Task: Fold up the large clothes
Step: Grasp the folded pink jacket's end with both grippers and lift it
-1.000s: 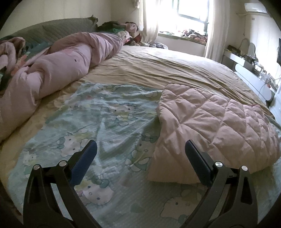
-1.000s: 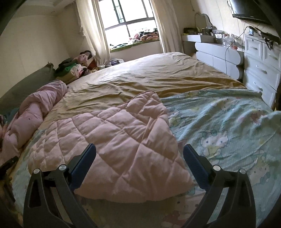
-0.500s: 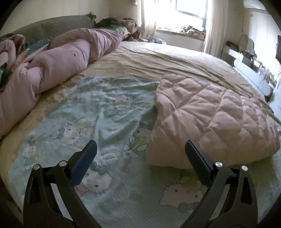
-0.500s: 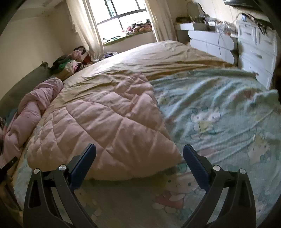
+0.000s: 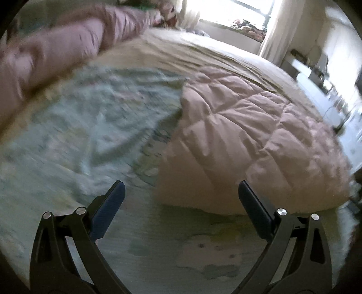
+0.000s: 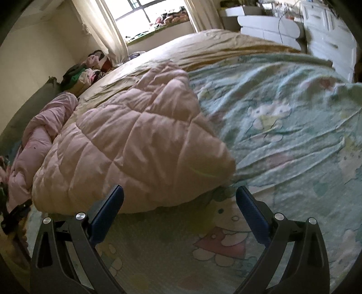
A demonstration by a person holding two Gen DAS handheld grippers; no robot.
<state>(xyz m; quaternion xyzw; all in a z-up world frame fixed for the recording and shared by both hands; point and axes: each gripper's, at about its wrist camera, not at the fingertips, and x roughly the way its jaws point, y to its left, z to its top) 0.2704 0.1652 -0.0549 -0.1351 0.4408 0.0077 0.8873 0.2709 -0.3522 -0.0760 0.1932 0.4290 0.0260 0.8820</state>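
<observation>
Left wrist view. We record the left gripper (image 5: 181, 192) with its jaws spread wide and nothing between them, hovering low over the cartoon-print sheet (image 5: 95, 126). The landmark for this entry is the pink quilted garment (image 5: 246, 140), lying folded in a puffy slab on that sheet. The near left corner of the garment sits just beyond the gripper, closer to its right finger than to its left. Left of the garment the sheet is rumpled and blurred. Behind the garment we note the tan bedspread (image 5: 203, 52); far left of it, a rolled pink duvet (image 5: 67, 49); behind and above it, a bright window (image 5: 246, 11).

Right wrist view. We record the right gripper (image 6: 179, 192), likewise splayed and holding nothing. The garment (image 6: 135, 144) lies directly ahead of it, its front edge just past the fingertips and nearer the left finger. Right of the garment the printed sheet (image 6: 282, 126) spreads out. Left of the garment lies the pink duvet (image 6: 45, 126). Behind it we list the tan bedspread (image 6: 203, 47), a heap of clothes (image 6: 90, 72) by the wall, and white drawers (image 6: 328, 29) at far right.
</observation>
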